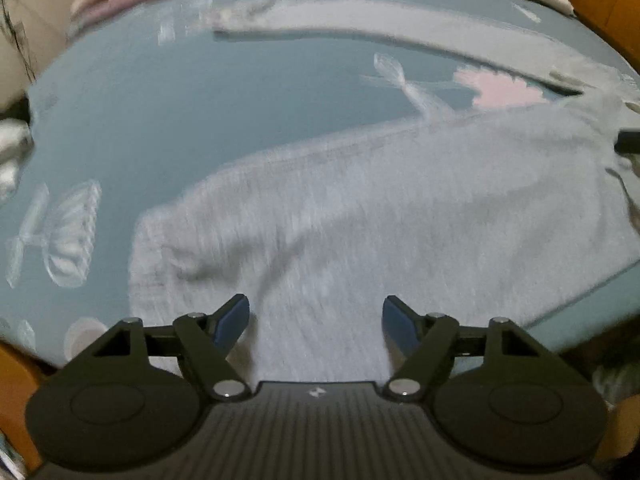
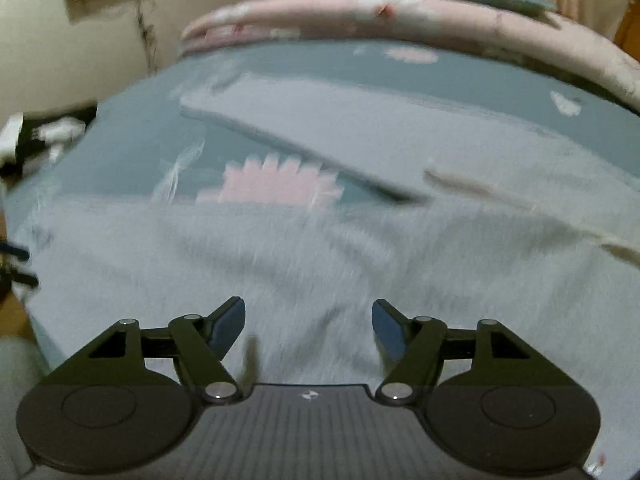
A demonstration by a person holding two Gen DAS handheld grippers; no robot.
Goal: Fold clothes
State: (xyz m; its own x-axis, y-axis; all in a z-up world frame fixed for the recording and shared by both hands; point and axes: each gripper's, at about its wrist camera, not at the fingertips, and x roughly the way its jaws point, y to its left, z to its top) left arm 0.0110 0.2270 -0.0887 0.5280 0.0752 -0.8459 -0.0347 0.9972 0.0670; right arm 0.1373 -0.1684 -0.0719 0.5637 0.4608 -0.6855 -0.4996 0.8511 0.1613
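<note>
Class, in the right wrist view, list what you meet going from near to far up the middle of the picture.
Tongs → grey garment → pink flower print → grey sleeve → blue bedsheet → pink quilt

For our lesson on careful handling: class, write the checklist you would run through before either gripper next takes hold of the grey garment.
1. Left gripper open, nothing between its fingers: ok.
2. Right gripper open and empty: ok.
3. Grey garment lies spread on the blue bedsheet: ok.
4. Garment smooth: not ok, creases near the left gripper.
5. Far leg lies flat: ok.
6. Exact edge to grasp: cannot tell, pictures blurred.
</note>
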